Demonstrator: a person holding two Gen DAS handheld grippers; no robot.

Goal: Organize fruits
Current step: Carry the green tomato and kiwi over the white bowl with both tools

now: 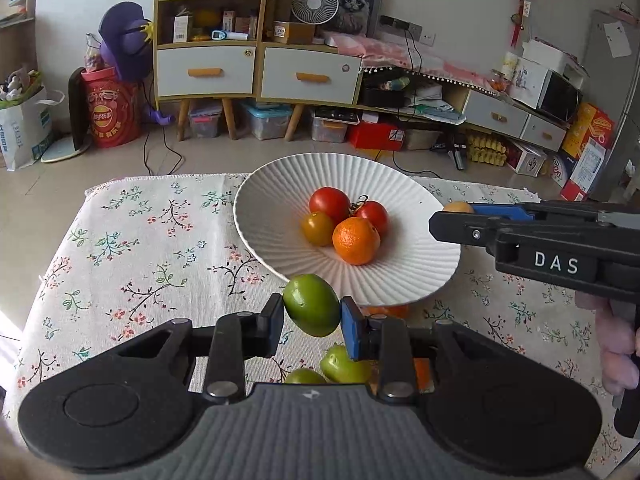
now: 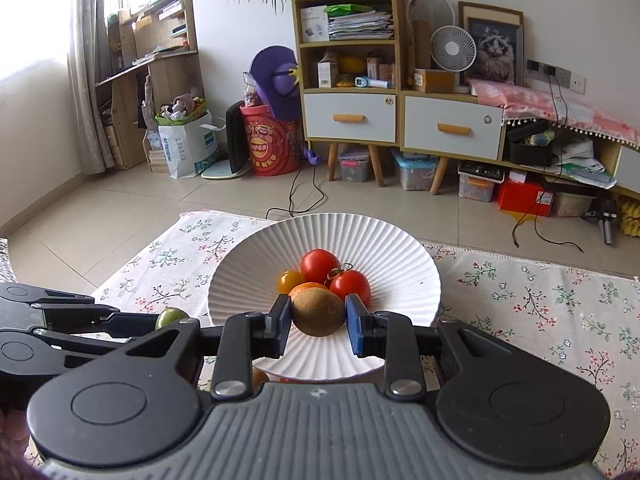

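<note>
The left gripper (image 1: 312, 316) clamps a green fruit (image 1: 312, 310) just short of the white plate (image 1: 400, 280). The right gripper (image 2: 318, 318) clamps a kiwi (image 2: 318, 311) over the plate's near rim, half hiding the orange (image 2: 306, 289). More fruits lie below the plate, mostly hidden.

Both grippers are tilted down and forward. The left gripper (image 1: 312, 316) has its fingers (image 1: 354, 330) clamped on a lime (image 1: 312, 310), held up off the worktop. The right gripper (image 2: 318, 322) is pinching a kiwi (image 2: 318, 312) between its fingers (image 2: 280, 320), coming in from the right side.
</note>
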